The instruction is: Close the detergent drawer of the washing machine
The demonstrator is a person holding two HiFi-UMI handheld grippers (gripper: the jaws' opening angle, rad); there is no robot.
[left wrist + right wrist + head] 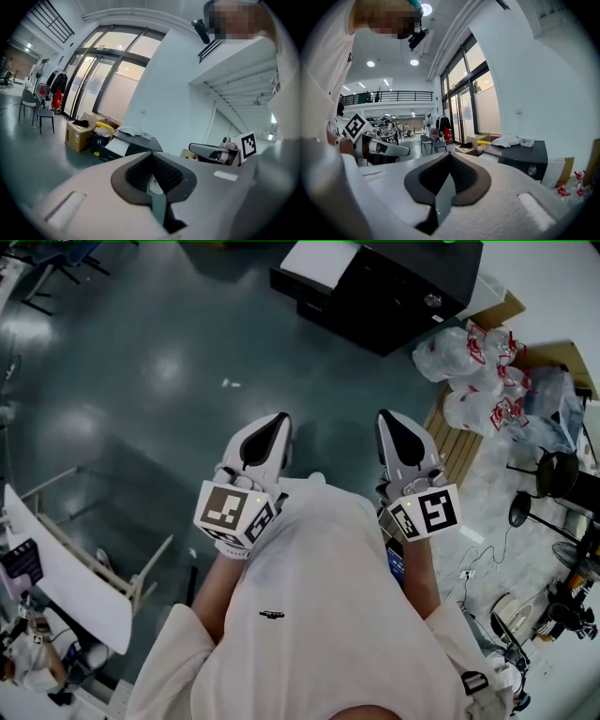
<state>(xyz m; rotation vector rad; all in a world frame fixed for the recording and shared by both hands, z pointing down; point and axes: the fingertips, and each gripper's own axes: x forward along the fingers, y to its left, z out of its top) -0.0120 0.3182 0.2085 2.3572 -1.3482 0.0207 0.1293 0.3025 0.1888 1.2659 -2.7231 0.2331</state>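
You are at the approach step: with left tongs and right tongs pressed together and empty, cross the floor to the washing machine and locate its detergent drawer.

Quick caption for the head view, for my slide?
Idle: left gripper and right gripper shut, empty, above the floor; black machine ahead, untouched.

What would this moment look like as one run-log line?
stage: not begun | left gripper: shut, empty | right gripper: shut, empty | washing machine: ahead, untouched | drawer: state unclear
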